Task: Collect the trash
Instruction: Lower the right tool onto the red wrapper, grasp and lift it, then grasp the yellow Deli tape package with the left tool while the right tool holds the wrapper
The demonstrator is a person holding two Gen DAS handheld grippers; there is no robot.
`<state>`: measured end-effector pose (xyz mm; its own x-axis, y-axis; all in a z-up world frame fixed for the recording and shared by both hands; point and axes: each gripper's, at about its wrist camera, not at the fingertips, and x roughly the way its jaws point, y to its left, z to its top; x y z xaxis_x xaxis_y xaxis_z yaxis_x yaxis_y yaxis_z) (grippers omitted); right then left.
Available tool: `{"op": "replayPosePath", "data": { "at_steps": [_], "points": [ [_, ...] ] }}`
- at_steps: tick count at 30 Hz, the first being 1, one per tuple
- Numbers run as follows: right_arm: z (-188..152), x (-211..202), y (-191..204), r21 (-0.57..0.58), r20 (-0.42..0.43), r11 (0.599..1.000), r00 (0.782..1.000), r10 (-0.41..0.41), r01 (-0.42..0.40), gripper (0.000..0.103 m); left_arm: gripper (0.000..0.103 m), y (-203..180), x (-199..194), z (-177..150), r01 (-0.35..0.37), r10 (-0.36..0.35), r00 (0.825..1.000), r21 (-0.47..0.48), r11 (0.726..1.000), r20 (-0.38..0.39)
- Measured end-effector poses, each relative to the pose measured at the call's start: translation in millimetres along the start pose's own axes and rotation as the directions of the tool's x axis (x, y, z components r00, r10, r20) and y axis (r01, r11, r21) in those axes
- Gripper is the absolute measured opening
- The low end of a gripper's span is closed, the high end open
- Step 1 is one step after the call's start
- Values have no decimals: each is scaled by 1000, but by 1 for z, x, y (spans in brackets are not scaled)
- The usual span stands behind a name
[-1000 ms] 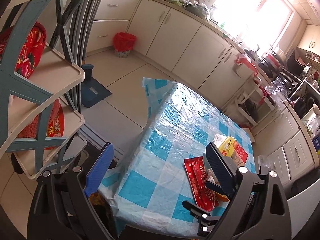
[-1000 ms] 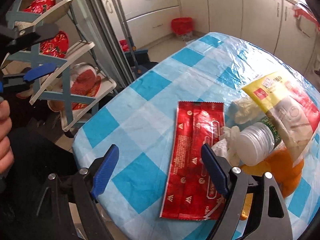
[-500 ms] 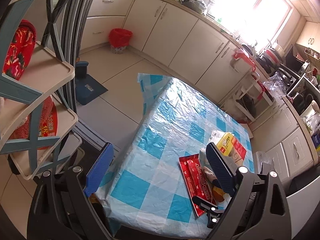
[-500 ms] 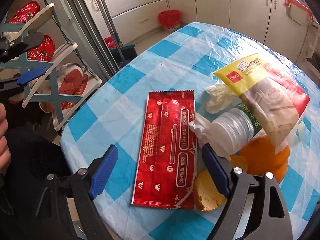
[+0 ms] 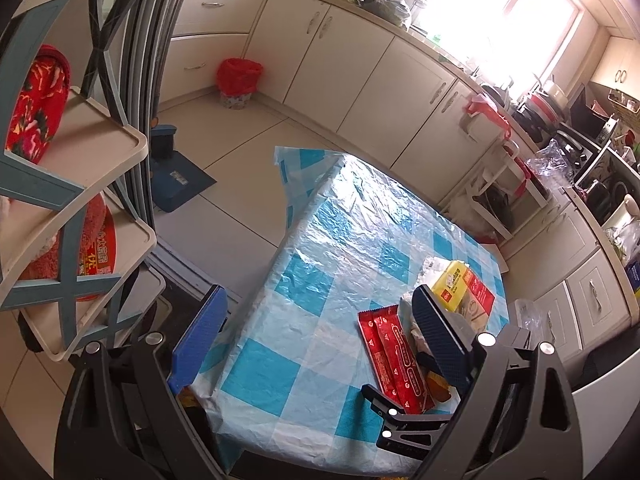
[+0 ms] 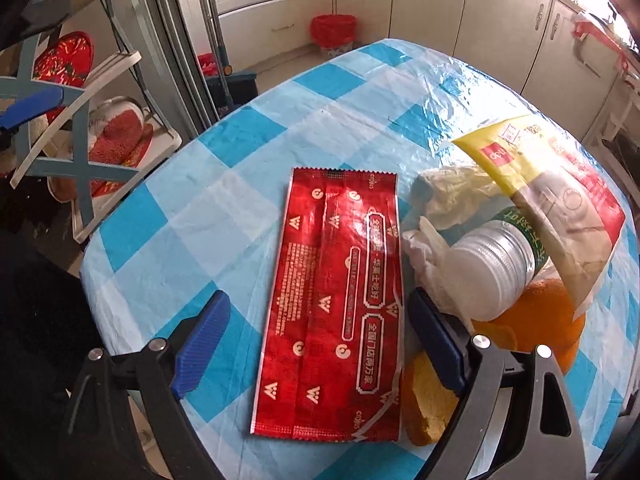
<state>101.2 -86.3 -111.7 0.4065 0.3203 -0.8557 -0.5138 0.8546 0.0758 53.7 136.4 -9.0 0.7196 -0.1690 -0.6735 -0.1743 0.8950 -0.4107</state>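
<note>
Two pairs of tongs work over a surface (image 6: pixel 224 200) covered in a blue-and-white checked plastic cloth. The right tongs (image 6: pixel 316 336) hang above the near part of that surface with their blue pads standing wide and opening further; a flat red foil wrapper (image 6: pixel 332 304) lies on the cloth below the gap, and neither pad touches it. Just right of the wrapper sits a small heap of trash: crumpled white tissue (image 6: pixel 452 196), a clear plastic bottle (image 6: pixel 492 272) lying on its side with its base turned toward the camera, a yellow and red packet (image 6: pixel 552 184) draped over the bottle, an orange (image 6: pixel 548 320) beneath them, and a piece of yellowish cake or bread (image 6: pixel 428 400) at the near edge, partly hidden by the right pad.

The left tongs (image 5: pixel 316 344) are held off the near left corner of the surface, wide open with nothing between the pads. From that view the red foil wrapper (image 5: pixel 388 352) and the yellow and red packet (image 5: pixel 460 284) show beside the right pad, and part of the black frame of the right tongs (image 5: pixel 404 428) juts in over the near edge of the cloth.

Far off on the kitchen floor, against the cream cabinets (image 5: pixel 352 60), stands a bin lined with a red bag (image 5: pixel 238 80). A blue dustpan (image 5: pixel 176 184) lies on the floor nearer, beside a shelf rack (image 5: pixel 72 184) at the left.
</note>
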Motion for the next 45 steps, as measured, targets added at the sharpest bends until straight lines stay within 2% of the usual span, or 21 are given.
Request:
{"op": "replayPosePath", "data": {
  "at_steps": [1, 3, 5, 6, 8, 10, 11, 16, 18, 23, 25, 27, 30, 32, 33, 37, 41, 44, 45],
  "points": [
    [0, 0, 0, 0, 9, 1000, 1000, 2, -2, 84, 89, 0, 0, 0, -1, 1, 1000, -1, 1000, 0],
    [0, -2, 2, -15, 19, 1000, 1000, 10, -10, 74, 89, 0, 0, 0, -2, 2, 1000, -4, 1000, 0],
    [-1, -5, 0, -22, 21, 1000, 1000, 18, -17, 53, 89, 0, -1, 0, -4, 4, 1000, -6, 1000, 2],
    [-1, -6, 0, -31, 22, 999, 1000, 20, -19, 48, 89, 0, -1, -1, -5, 5, 1000, -6, 1000, 2],
    [-3, -9, 2, -50, 20, 998, 999, 28, -27, 25, 89, -1, -1, -1, -8, 8, 1000, -1, 1000, 2],
    [-5, -11, 8, -80, 13, 996, 999, 34, -33, 9, 89, -2, 0, -3, -14, 14, 1000, 10, 1000, 1],
    [-7, -12, 10, -92, 12, 995, 999, 34, -33, 6, 89, -3, 1, -3, -17, 17, 1000, 16, 1000, 0],
    [-18, -30, 18, -137, 26, 987, 996, 83, -78, 3, 89, -10, 9, -8, -22, 24, 999, 70, 997, -29],
    [-25, -44, 19, -159, 38, 982, 994, 107, -100, 3, 89, -17, 18, -11, -7, 14, 998, 101, 995, -66],
    [-43, -72, 5, -174, 47, 977, 989, 137, -127, 3, 89, -49, 52, -12, 89, -64, 983, 140, 986, -174],
    [-51, -85, -5, -152, 61, 980, 989, 135, -124, 3, 89, -68, 69, -11, 157, -123, 966, 136, 978, -227],
    [-58, -95, -21, -108, 78, 988, 990, 118, -109, 3, 89, -84, 90, -13, 228, -195, 937, 84, 970, -288],
    [-68, -108, -44, -33, 105, 995, 989, 101, -98, 3, 89, -99, 123, -16, 264, -252, 906, -13, 964, -340],
    [-75, -115, -56, 8, 123, 995, 988, 98, -100, 3, 89, -103, 144, -19, 295, -316, 876, -112, 949, -364],
    [-78, -119, -61, 24, 132, 995, 987, 95, -99, 3, 89, -105, 152, -21, 300, -338, 867, -159, 941, -366],
    [-87, -126, -75, 57, 146, 995, 986, 78, -87, 3, 89, -111, 175, -27, 305, -382, 852, -253, 918, -358],
    [-95, -131, -84, 73, 151, 994, 986, 70, -82, 3, 87, -113, 191, -33, 354, -474, 818, -366, 861, -325],
    [-99, -132, -88, 79, 154, 994, 986, 69, -82, 3, 85, -121, 198, -32, 389, -516, 804, -395, 832, -295],
    [-100, -132, -88, 80, 157, 993, 985, 72, -85, 3, 84, -124, 200, -32, 391, -518, 805, -400, 829, -288]
  ]
}}
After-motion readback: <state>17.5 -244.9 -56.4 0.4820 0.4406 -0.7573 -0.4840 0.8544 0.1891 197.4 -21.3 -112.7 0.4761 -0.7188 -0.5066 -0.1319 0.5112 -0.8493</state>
